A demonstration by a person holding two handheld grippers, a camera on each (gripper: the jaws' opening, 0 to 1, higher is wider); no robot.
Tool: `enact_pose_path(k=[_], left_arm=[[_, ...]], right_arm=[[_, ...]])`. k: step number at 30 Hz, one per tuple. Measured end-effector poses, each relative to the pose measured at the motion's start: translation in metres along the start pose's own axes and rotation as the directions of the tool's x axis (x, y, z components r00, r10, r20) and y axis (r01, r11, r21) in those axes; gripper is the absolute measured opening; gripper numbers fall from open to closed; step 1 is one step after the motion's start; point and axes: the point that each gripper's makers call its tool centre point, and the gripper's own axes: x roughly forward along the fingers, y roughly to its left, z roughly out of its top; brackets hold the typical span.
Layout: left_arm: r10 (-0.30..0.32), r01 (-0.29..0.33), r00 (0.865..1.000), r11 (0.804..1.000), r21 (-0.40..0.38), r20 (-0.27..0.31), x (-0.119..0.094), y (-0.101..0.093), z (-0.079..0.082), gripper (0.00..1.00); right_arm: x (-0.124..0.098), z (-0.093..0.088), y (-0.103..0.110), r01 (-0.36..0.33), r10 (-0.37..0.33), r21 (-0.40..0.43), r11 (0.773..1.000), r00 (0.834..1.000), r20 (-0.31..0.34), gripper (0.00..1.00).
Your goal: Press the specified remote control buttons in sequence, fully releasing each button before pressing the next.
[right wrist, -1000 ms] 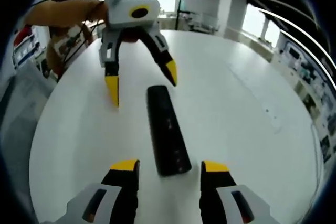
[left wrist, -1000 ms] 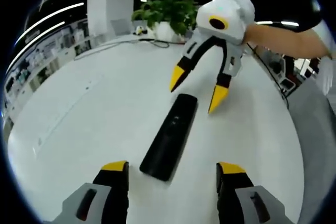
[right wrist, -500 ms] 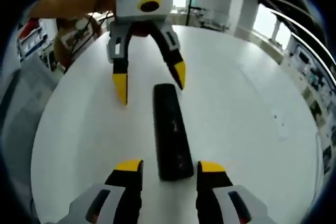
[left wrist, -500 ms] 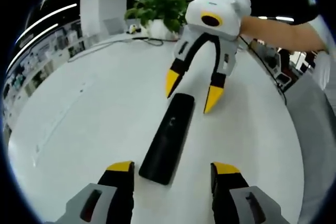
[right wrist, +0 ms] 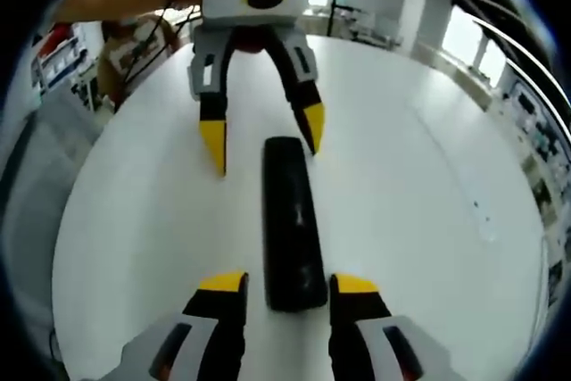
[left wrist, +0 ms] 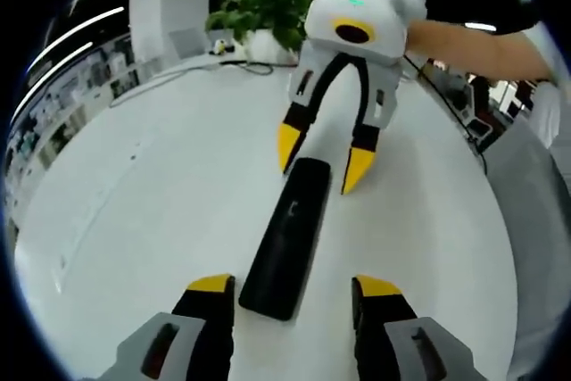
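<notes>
Office, potted plant [left wrist: 259,20], white table [left wrist: 161,185]

A large white table [left wrist: 161,185] with a smooth, bare top carries the things. A black remote control [left wrist: 287,236] lies flat on it near the middle, long and narrow, its buttons facing up. In the left gripper view, a dark cable [left wrist: 234,66] trails across the far edge of the table, just in front of a leafy green plant [left wrist: 259,15].

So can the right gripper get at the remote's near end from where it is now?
Probably yes: the right gripper is open, its jaws flank the remote, and nothing lies between them on the table.
</notes>
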Motion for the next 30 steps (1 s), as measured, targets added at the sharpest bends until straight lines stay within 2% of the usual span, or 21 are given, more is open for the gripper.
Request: enact_pose_path(k=[12,20,26,30], left_arm=[[-0.003,0.004,1.0,1.0,0.02,-0.031,0.0,0.003,-0.002,0.38],[0.003,-0.001,0.999,0.999,0.032,-0.043,0.001,0.006,-0.002,0.33],[0.009,-0.006,0.998,0.999,0.05,-0.06,0.002,0.01,-0.002,0.27],[0.005,0.0,0.997,0.998,0.068,-0.078,0.002,0.01,-0.003,0.26]], right_arm=[[0.001,0.0,-0.001,-0.023,0.023,-0.014,1.0,1.0,-0.019,0.26],[0.002,0.001,-0.001,-0.027,0.026,-0.029,0.999,0.999,-0.029,0.21],[0.003,0.002,-0.001,-0.033,0.032,-0.041,0.999,0.999,-0.038,0.21],[0.003,0.002,0.0,-0.033,0.032,-0.043,0.999,0.999,-0.038,0.21]])
